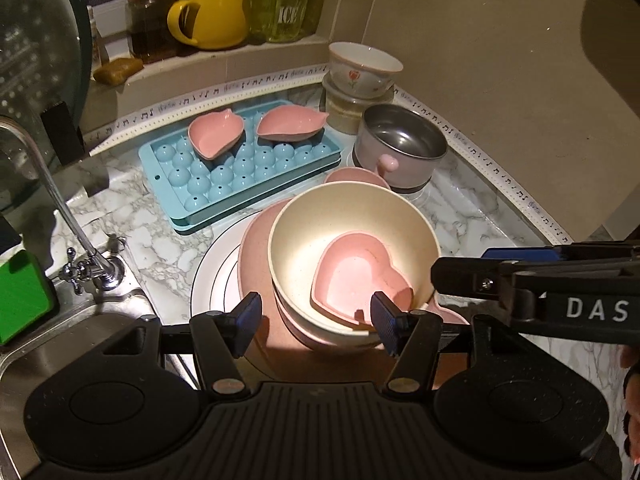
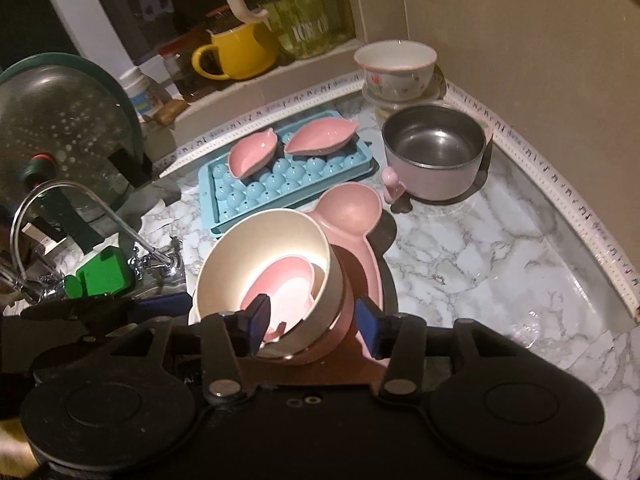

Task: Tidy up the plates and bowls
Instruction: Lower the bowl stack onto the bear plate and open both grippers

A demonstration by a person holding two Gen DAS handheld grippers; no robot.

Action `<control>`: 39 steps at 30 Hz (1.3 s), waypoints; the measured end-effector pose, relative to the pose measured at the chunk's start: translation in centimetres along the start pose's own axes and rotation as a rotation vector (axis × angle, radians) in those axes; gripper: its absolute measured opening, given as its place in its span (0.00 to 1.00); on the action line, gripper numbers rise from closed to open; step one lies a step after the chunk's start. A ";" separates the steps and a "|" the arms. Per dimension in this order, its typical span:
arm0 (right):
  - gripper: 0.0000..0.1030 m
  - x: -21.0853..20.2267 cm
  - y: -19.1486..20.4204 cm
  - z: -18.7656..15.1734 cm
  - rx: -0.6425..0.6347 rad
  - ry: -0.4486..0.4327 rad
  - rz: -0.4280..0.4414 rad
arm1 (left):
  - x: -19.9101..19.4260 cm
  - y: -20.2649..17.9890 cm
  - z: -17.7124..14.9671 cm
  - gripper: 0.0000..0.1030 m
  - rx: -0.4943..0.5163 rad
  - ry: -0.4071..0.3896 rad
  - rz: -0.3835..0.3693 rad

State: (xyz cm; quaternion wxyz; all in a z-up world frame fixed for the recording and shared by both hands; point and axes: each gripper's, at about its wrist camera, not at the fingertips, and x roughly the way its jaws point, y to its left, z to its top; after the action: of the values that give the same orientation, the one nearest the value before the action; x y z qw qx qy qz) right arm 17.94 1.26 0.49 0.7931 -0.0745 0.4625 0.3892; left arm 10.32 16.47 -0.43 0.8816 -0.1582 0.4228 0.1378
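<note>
A cream bowl point(image 1: 320, 216) sits in a stack on a pink bear-shaped plate point(image 2: 352, 208), which rests on a white plate point(image 1: 208, 280). Inside the bowl lies a pink heart-shaped dish point(image 1: 356, 276). My left gripper point(image 1: 316, 316) hovers open over the near side of the stack, one finger above the pink plate and the other above the heart dish. My right gripper point(image 2: 313, 318) is open and straddles the bowl's near rim point(image 2: 296, 328), one finger inside and one outside, with neither pad pressing on it. Two pink leaf-shaped dishes point(image 1: 216, 136) point(image 1: 292, 122) lie on a blue ice tray point(image 1: 224, 184).
A steel-lined pink pot point(image 1: 400, 148) stands behind the stack, and a floral cup point(image 1: 362, 66) tops stacked containers in the corner. A faucet point(image 1: 80, 256) and sink point(image 1: 60, 332) are at the left beside a green block point(image 1: 24, 296). A yellow mug point(image 1: 212, 16) and jars line the ledge.
</note>
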 end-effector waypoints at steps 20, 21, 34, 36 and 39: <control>0.78 -8.8 -0.3 -6.5 -0.120 -0.320 0.056 | -6.5 -3.2 -4.8 0.65 0.084 -0.167 -0.033; 0.79 -9.3 -0.3 -6.9 -0.130 -0.345 0.054 | -6.8 -3.4 -5.1 0.65 0.086 -0.175 -0.035; 1.00 -12.6 -1.6 -11.3 -0.151 -0.483 0.029 | -9.1 -5.4 -8.4 0.74 0.110 -0.267 -0.048; 1.00 -12.8 -2.0 -11.8 -0.147 -0.489 0.032 | -9.1 -5.6 -8.8 0.77 0.108 -0.273 -0.052; 1.00 -12.9 -2.6 -12.7 -0.141 -0.501 0.014 | -9.4 -5.9 -9.5 0.79 0.107 -0.287 -0.063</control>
State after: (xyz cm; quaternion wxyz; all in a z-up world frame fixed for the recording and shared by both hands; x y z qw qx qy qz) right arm 7.67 -13.67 3.00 0.8731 -0.0277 0.2236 0.4324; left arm 0.19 6.34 2.37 0.9440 -0.1030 0.2941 0.1088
